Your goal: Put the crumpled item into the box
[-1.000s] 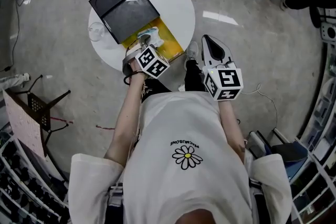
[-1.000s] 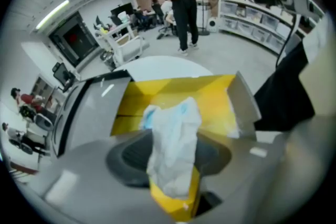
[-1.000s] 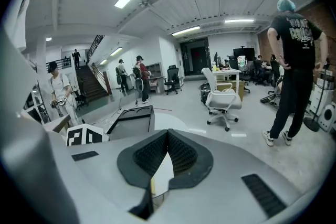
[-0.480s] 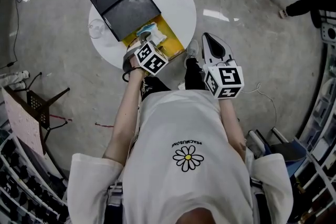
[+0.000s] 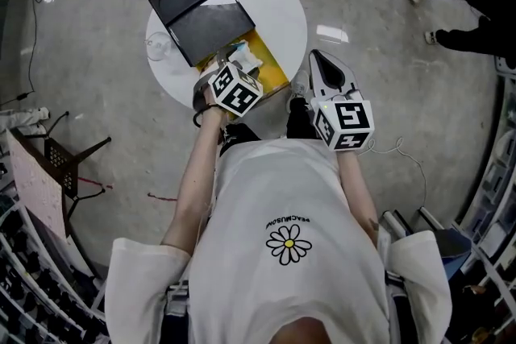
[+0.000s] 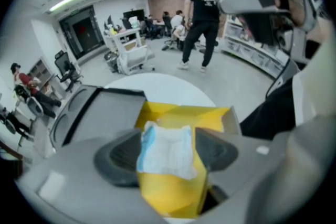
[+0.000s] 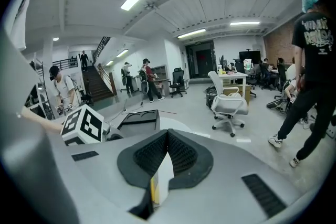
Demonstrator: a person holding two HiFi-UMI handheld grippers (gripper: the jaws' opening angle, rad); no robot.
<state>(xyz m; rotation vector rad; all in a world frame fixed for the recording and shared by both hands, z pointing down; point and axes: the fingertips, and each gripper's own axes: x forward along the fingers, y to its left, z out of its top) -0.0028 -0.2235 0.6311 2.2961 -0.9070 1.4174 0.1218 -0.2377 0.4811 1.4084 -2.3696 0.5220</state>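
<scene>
**White-and-blue wad sits in the yellow box as the left tool lets go**

White and blue against bright yellow, the crumpled item [image 5: 244,59] lies in the open box [image 6: 178,113], which stands at the 6 o'clock edge of the round worktop [image 5: 274,4], the side nearest the person. The box's black lid [image 5: 201,12] is thrown back toward 11 o'clock, probably so that the mouth is clear for a drop from above.

The left tool [image 6: 167,157] is released. Its two dark pads stand wide apart with the wad between them, and a gap shows on the 3 o'clock side. The tool hangs right over the box mouth, which suggests the item was brought low enough to settle inside rather than bounce off the rim. Whether the wad rests on the box floor or on something under it cannot be told.

The right tool [image 7: 167,144] is clenched and takes no part. It is held off the worktop, at about 4 o'clock from it and close to the person's body, where it stays out of the left arm's path. A thin pale-and-yellow sliver [image 7: 161,181] shows in the seam below its pads; what it is cannot be made out.

By the look of it the placing is all but done, and what remains is to lift the left tool clear without snagging the wad.
</scene>
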